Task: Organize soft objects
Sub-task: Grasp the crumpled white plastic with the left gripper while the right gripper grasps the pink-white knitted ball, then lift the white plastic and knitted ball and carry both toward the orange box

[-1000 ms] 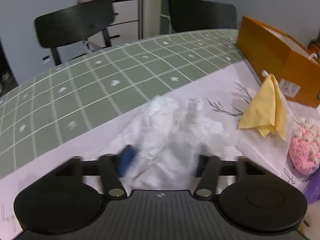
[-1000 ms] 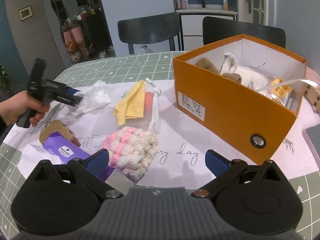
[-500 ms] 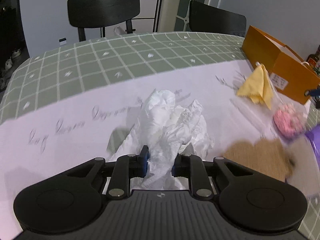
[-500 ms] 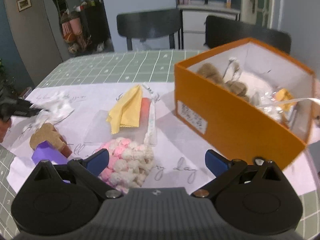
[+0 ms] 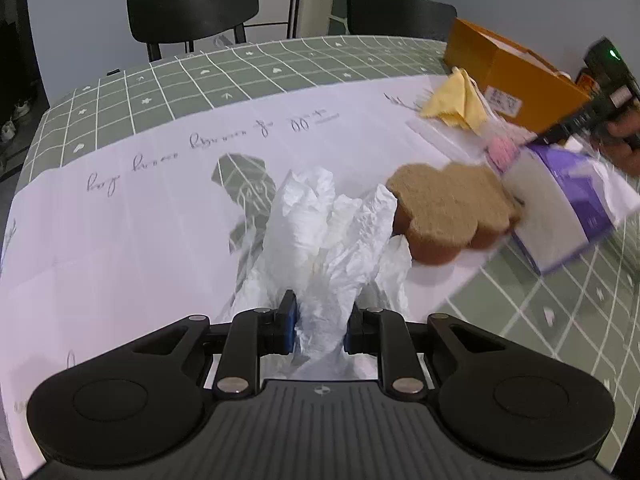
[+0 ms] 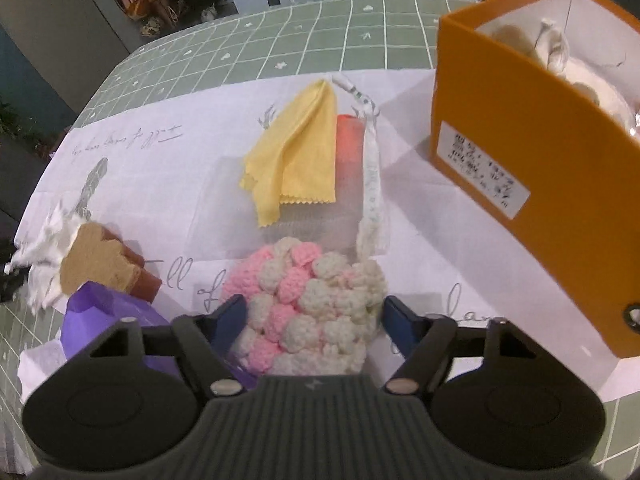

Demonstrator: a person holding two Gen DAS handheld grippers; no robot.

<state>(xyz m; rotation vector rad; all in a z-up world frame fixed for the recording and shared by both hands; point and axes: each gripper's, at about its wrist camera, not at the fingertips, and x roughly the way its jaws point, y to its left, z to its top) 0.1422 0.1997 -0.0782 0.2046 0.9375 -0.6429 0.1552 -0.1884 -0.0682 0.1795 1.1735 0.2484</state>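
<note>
My left gripper (image 5: 320, 320) is shut on a crumpled white plastic bag (image 5: 320, 232), whose far end rests against a brown paw-shaped sponge (image 5: 448, 208). In the right wrist view the bag (image 6: 44, 240) lies at the far left. My right gripper (image 6: 314, 316) points down over a pink and white crochet ball (image 6: 312, 300). Its jaws are closing with the ball between them, and a thin gap shows at the right pad. A yellow cloth (image 6: 296, 148) lies behind the ball. The open orange box (image 6: 520, 160) stands at the right with soft things inside.
A purple box (image 6: 108, 312) sits by the brown sponge (image 6: 96, 264). A clear mesh pouch (image 6: 348, 160) with a red item lies under the yellow cloth. A white paper sheet (image 5: 160, 216) covers the green checked tablecloth (image 5: 200, 76). Black chairs (image 5: 192, 4) stand behind the table.
My left gripper shut on the white bag and carried it away from the yellow cloth to beside the brown sponge. My right gripper tilted down over the crochet ball and its jaws narrowed.
</note>
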